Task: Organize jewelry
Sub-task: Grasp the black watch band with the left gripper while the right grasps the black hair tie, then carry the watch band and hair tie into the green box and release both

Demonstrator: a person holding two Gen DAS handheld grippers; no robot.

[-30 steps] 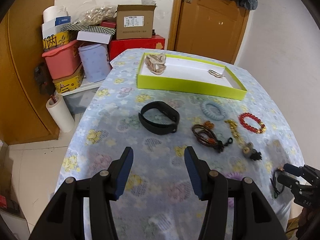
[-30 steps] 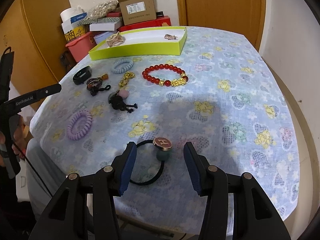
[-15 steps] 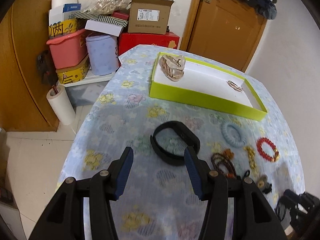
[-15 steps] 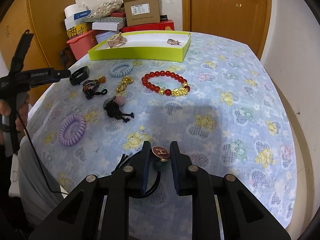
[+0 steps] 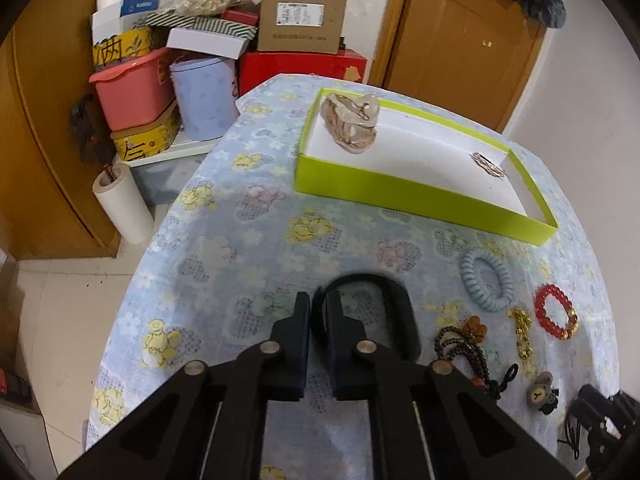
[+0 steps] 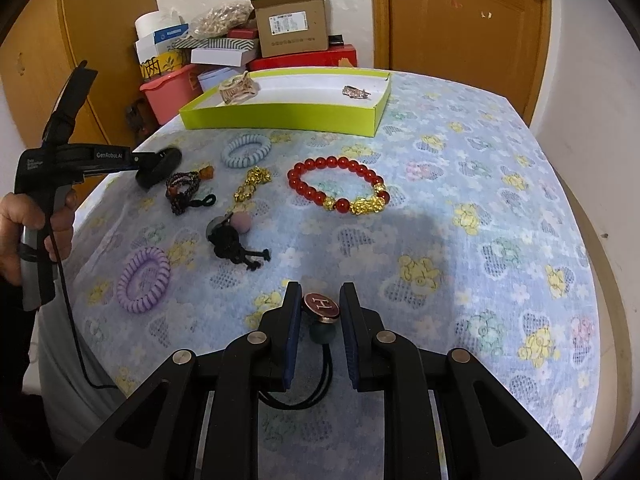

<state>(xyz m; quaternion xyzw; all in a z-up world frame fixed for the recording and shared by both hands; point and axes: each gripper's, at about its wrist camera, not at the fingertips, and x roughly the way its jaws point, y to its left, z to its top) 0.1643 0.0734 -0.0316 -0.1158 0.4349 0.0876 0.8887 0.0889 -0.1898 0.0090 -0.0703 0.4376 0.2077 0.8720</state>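
While both tools are engaged, the left gripper (image 5: 317, 316) stands clenched on the near side of the black wristband (image 5: 394, 308), its pads pinching the strap edge-on with almost no gap. The right gripper (image 6: 319, 320) is clamped on the hair tie with the round H charm (image 6: 321, 305); its green bead sits between the pads, and the black elastic loop trails back under the tool (whether both pads bear on the bead or on the cord behind it is not fully clear from this angle).

Outward from the jaws, the remaining pieces lie loose on the floral tablecloth (image 6: 460, 184): a blue coil tie (image 6: 246, 150), a red bead bracelet (image 6: 340, 184), a gold chain (image 6: 252, 184), a dark cord bracelet (image 6: 186, 188), a small figure charm (image 6: 232, 236) and a purple coil tie (image 6: 144, 274). The green tray (image 6: 280, 114) sits at the far end and already contains a hair claw (image 6: 238, 88) and a small brooch (image 6: 356, 91).

To execute the current step well:
1. Lift each piece straight up until clear of the cloth, so that the strap or the elastic does not drag neighbouring items.
2. Carry over the tray wall, not against it.
3. Release in a bare area of the tray, apart from its contents.
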